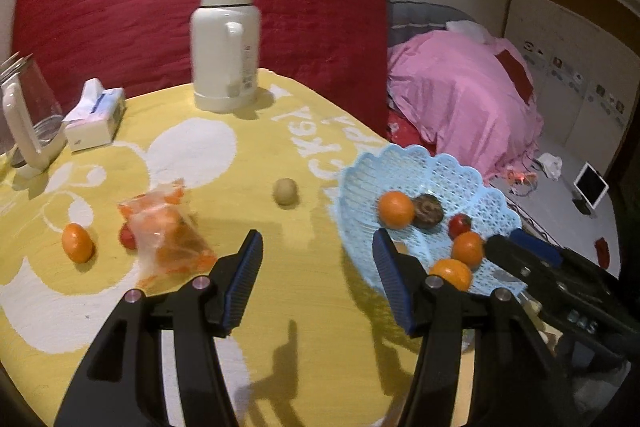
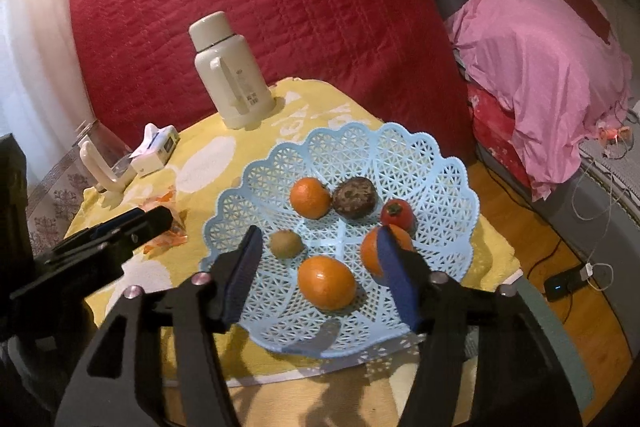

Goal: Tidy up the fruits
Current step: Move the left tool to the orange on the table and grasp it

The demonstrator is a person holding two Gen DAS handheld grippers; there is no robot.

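Left wrist view: left gripper (image 1: 318, 259) with jaws spread and nothing between them, held over the yellow patterned tablecloth (image 1: 280, 267). Loose items on the cloth: one orange (image 1: 77, 243) at far left, a small red fruit (image 1: 127, 236) just beside a crumpled clear plastic bag (image 1: 168, 235) with orange contents, and a small tan-green fruit (image 1: 285, 191) near the middle. To the right, a light blue lattice basket (image 1: 452, 179) holding three oranges, a dark brown fruit (image 1: 427, 211) and a red fruit (image 1: 460, 225). At the far edge stand a white thermos (image 1: 226, 43), a tissue pack (image 1: 95, 115) and a glass jug (image 1: 30, 115). Right wrist view: right gripper (image 2: 318, 247) with jaws apart and gripping nothing, poised over the basket (image 2: 400, 155). Basket contents: oranges at (image 2: 310, 197), (image 2: 327, 282) and one partly behind the right-hand finger (image 2: 370, 253), a kiwi (image 2: 286, 244), the brown fruit (image 2: 354, 203) and a red persimmon-like fruit (image 2: 397, 214). The left gripper (image 2: 132, 223) shows at the left edge, over the cloth beside the bag.
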